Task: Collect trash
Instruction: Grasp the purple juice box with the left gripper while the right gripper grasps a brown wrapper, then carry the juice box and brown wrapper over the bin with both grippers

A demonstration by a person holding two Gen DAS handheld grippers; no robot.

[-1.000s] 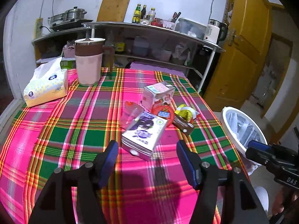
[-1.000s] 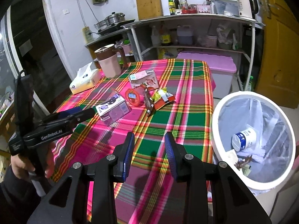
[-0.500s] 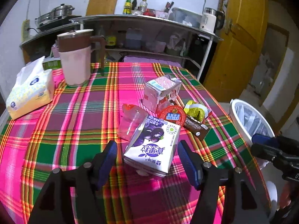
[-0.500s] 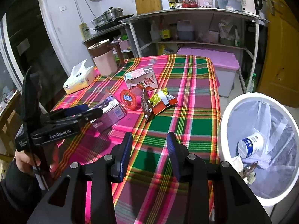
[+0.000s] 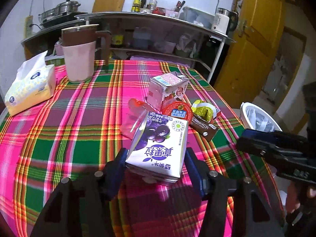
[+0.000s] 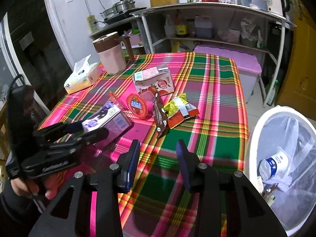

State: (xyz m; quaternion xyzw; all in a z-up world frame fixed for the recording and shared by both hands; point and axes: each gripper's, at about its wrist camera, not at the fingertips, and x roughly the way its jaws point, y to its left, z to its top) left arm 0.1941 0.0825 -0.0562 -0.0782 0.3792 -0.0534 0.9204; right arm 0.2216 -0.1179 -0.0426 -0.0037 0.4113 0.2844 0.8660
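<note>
Carton (image 5: 158, 148) between our left gripper (image 5: 156, 163) pads now, as its jaws have just been closing around that purple box, though we cannot tell if they press yet. Pickup looks imminent. Our right gripper (image 6: 158, 154) hangs half spread and empty, nearer the bin (image 6: 254, 138) beside the desk (image 6: 217, 90). Just behind the carton crowd a red cup (image 5: 178, 112), a brown wrapper (image 5: 203, 127) and a pink carton (image 5: 167, 90), which could snag.

The purple carton (image 5: 158, 148) hides the clear cup (image 5: 131, 122) behind it — only part shows. The bin (image 6: 256, 138) is cut off by the right wrist view's edge — its far rim is unseen.
</note>
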